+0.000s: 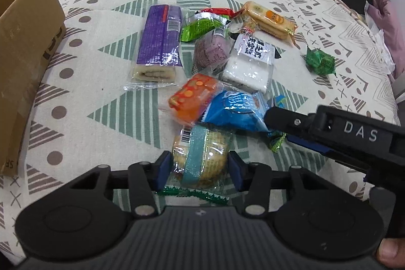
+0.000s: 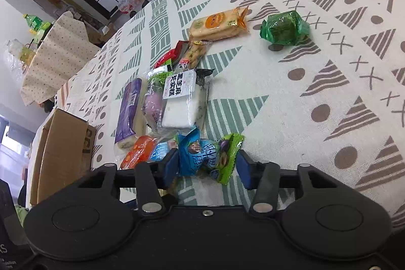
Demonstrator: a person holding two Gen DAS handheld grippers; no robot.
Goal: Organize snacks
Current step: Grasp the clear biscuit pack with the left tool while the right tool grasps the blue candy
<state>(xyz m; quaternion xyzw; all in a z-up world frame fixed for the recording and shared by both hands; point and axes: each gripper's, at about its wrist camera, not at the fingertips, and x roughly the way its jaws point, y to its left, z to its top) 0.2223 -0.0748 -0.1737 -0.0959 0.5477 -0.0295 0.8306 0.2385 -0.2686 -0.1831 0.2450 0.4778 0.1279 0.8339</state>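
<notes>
Left hand-held gripper [image 1: 200,166] brackets the round cracker pack [image 1: 200,158], pads apart, not yet pinching. Right hand-held gripper [image 2: 206,163] likewise straddles the blue-green candy packet [image 2: 207,156]; I'd squeeze each centrally, then lift toward the cardboard box [image 1: 25,62].

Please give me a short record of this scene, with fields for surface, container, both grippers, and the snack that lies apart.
surface: patterned tablecloth
container: cardboard box, left of the pile
left gripper: jaws around the round cracker pack, not clamped
right gripper: jaws around the blue-and-green packet, not clamped
apart: green wrapped snack
</notes>
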